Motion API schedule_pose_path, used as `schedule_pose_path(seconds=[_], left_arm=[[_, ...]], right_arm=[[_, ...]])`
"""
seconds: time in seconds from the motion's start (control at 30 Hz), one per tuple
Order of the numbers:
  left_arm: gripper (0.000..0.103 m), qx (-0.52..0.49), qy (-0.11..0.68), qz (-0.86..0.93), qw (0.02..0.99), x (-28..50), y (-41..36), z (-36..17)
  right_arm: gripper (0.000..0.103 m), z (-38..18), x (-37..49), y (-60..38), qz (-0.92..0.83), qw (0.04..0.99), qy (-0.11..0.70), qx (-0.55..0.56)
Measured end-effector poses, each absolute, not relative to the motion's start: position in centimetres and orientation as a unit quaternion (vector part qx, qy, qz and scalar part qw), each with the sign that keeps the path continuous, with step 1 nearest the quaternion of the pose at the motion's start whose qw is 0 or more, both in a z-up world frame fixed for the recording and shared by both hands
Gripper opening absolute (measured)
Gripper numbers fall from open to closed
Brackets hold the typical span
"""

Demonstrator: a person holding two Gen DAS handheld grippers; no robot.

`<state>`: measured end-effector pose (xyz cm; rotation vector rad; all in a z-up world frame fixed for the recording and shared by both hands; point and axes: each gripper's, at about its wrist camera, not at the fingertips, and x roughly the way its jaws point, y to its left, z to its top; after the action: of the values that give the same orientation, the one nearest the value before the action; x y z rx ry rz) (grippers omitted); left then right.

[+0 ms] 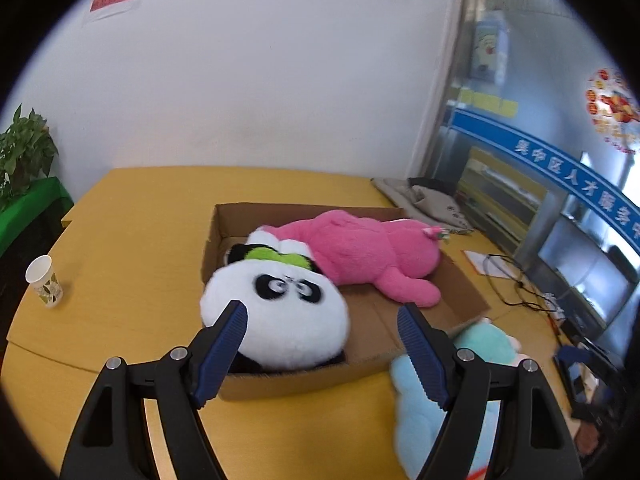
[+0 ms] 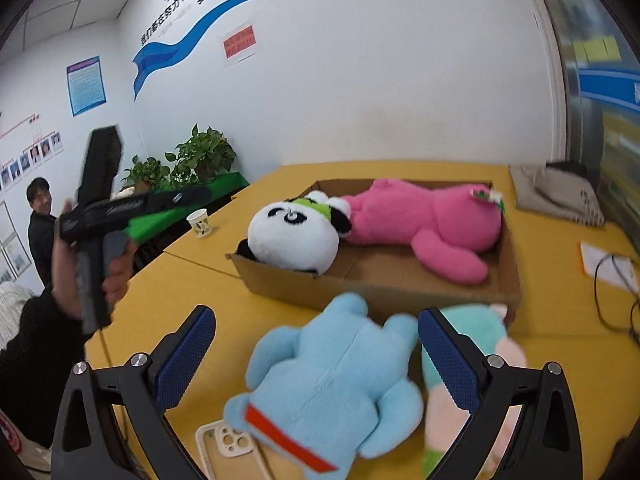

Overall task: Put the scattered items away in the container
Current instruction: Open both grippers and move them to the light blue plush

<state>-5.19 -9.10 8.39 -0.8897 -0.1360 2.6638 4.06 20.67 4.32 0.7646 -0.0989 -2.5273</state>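
A shallow cardboard box [image 1: 288, 380] [image 2: 384, 286] lies on the yellow table. A panda plush [image 1: 280, 312] [image 2: 294, 236] sits in its near left corner and a pink plush [image 1: 360, 254] [image 2: 424, 220] lies across its far side. A light blue plush [image 2: 332, 388] [image 1: 416, 408] lies on the table in front of the box. A mint and pink plush [image 2: 492, 344] [image 1: 486, 340] lies beside it. My left gripper [image 1: 322, 344] is open and empty, just in front of the panda. My right gripper [image 2: 316, 356] is open and empty, with its fingers either side of the blue plush.
A paper cup [image 1: 44, 280] [image 2: 199, 222] stands on the table's left side. A phone case [image 2: 232, 448] lies under the blue plush's edge. A grey bag [image 2: 560, 196], papers and cables [image 1: 516, 284] lie at the right. My left hand holds its gripper's handle [image 2: 96, 248] at left.
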Motion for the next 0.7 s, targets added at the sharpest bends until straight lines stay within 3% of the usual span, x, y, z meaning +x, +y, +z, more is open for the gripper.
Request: schedule_pose_path(seconds=[0.17,0.27,0.57,0.7], left_arm=[[0.076,-0.386,-0.075,0.903,0.171,-12.8,-9.9,2.4],[0.079,-0.396,-0.037,0.904,0.155,-13.6,-8.7,-0.3],[0.080,-0.393,-0.116,0.897,0.168,-10.5,-11.2,-0.2],[0.080,-0.371,-0.090,0.909,0.170,-5.2,-9.6,1.0]], right_arm=[[0.103,2.2,4.7,21.5,-0.927,0.225,-0.045,0.297],[0.103,1.1,4.2,22.2,-0.921,0.226,-0.078,0.309],[0.103,-0.1,2.0,21.0,-0.916,0.214,-0.108,0.321],[0.103,0.1,2.6,20.2,-0.923,0.200,-0.067,0.323]])
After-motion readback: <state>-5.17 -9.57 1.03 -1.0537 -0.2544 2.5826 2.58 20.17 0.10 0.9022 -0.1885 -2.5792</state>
